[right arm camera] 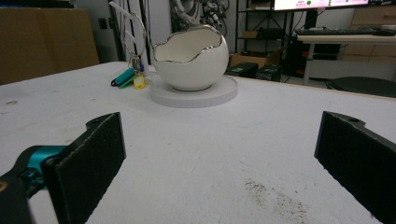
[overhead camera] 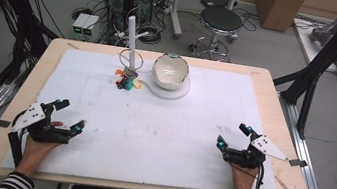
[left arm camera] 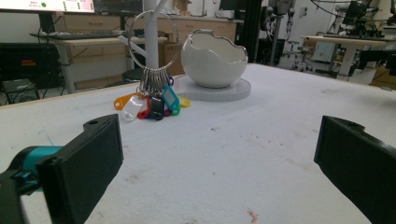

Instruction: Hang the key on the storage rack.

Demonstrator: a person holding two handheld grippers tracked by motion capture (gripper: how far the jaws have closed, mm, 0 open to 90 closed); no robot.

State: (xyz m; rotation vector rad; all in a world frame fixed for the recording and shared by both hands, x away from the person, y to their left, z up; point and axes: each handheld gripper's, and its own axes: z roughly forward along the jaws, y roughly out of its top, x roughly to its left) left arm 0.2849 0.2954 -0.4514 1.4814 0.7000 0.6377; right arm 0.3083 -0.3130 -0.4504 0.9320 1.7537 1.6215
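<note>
I have both claws parked at the near edge of the worktop, so I judge this as the start of the job, with the reach not yet begun. My left claw is released, jaws spread wide with nothing between them, and my right claw is the same, wide apart and empty. Both rest low over the white mat, well apart from each other and from the things at the far side.

What I'm aiming at sits there: a big key ring hung on a white peg stand, with a bunch of coloured key tags dangling from it and touching the mat. Just beside the stand is an eggshell-shaped white bowl with a jagged silvery rim, seated on a round white base.

From the left claw's view the tags lie straight ahead, left of the bowl, so I'd take the ring with the left. The next move calls for a long forward reach, then closing on the thin ring or the tag bunch and lifting clear of the peg without knocking the stand into the bowl
</note>
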